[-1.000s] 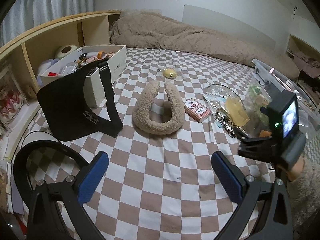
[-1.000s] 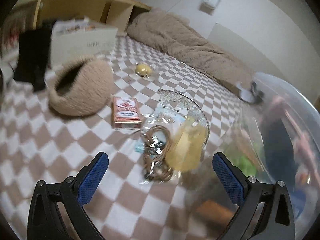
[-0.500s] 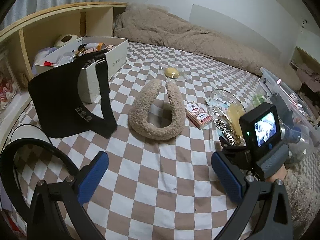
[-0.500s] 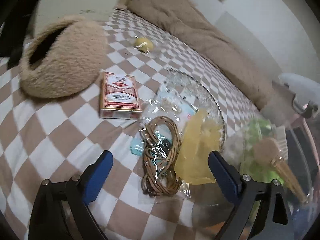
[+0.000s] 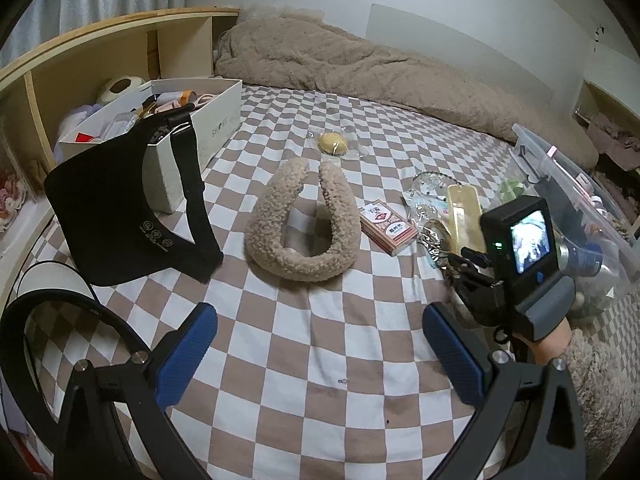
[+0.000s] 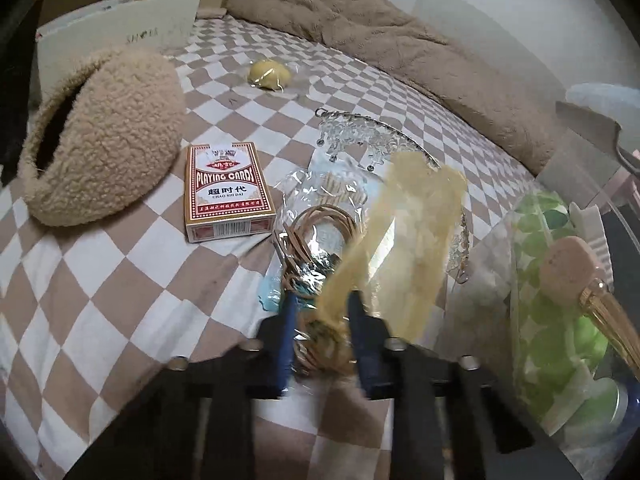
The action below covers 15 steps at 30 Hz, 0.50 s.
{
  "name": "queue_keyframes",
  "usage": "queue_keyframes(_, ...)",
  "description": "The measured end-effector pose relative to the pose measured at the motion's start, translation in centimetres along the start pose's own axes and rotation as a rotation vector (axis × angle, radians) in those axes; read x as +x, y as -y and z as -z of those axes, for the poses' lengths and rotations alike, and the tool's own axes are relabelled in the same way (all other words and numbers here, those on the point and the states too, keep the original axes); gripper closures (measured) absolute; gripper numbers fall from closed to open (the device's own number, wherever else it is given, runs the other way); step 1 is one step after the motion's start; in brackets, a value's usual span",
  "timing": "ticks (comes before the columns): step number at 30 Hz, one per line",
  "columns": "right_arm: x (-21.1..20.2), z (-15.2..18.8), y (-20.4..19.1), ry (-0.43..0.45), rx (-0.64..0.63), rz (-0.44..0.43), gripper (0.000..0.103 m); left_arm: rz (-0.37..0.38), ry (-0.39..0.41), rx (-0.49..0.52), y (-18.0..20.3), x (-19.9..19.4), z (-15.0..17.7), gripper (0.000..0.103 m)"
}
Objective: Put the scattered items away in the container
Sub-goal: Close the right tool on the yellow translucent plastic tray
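From the left wrist, the left tool (image 5: 320,356) is hovering over bare checkered bedsheet (image 5: 304,344) with its blue pads standing wide apart and nothing between them. Ahead of it are lying a fuzzy beige headband (image 5: 300,224), a deck of playing cards (image 5: 387,227) and, further off, a small yellow wrapped item (image 5: 334,143). The right tool (image 5: 472,276) is reaching down on the right side onto a crinkled clear bag, just beside the transparent storage bin (image 5: 576,184). A white shoebox (image 5: 200,128) and a black visor (image 5: 120,208) are sitting well to the left.

From the right wrist, the right tool (image 6: 322,320) is pinching nearly shut on the near end of the clear bag of coiled cords (image 6: 320,236), a yellowish strip (image 6: 404,232) rising just above the pads. The bag's long axis is running away from the tool toward the beaded tiara (image 6: 360,132). The bin (image 6: 580,216) is lying immediately to the right, so this hand is far nearer to it than the left.
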State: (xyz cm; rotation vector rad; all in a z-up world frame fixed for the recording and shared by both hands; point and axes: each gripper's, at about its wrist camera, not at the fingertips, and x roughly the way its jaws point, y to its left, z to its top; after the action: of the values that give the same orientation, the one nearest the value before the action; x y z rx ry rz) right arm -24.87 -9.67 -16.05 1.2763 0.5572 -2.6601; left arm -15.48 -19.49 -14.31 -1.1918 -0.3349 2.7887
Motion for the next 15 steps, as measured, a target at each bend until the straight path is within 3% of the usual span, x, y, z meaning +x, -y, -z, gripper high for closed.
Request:
queue_keyframes(7,-2.8,1.7,1.1,0.023,0.025,-0.138,0.09,0.019,0.0,0.015,1.0,0.2,-0.3,0.0)
queue_keyframes(15,-7.9,7.7,2.0,-0.003,0.053,-0.32,0.09,0.088,-0.059,0.032,3.9,3.0,-1.0,0.002)
